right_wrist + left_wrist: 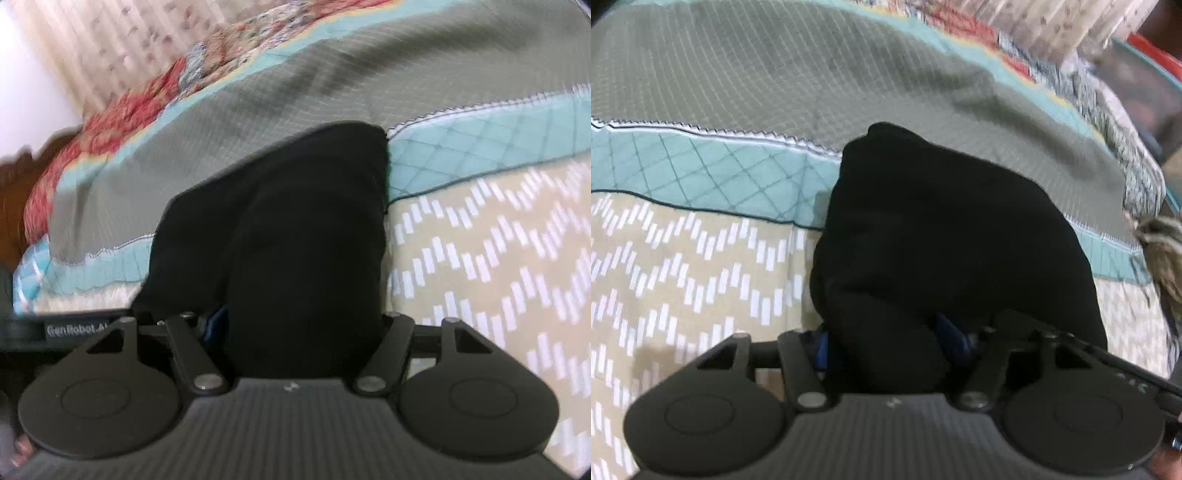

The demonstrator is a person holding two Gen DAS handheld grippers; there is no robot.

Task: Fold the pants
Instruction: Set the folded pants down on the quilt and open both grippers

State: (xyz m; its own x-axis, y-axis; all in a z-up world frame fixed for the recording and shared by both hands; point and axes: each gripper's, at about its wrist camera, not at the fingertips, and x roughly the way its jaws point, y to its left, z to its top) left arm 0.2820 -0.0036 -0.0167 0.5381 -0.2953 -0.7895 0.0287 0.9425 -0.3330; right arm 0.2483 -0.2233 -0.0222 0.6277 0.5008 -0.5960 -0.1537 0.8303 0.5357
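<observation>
Left gripper [886, 343] stands partly open with black pants [942, 240] bunched between its jaws; pad contact is hidden, so grip cannot be confirmed. Right gripper [299, 332] likewise. The pants [295, 229] extend ahead of both onto the quilted bedspread [775, 92].

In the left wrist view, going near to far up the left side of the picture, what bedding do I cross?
Near to far: beige chevron-print cover → teal quilted band → zigzag-stitched white edge → grey-green quilted blanket. The black pants lie to the right of that line, running up from the left gripper.
</observation>
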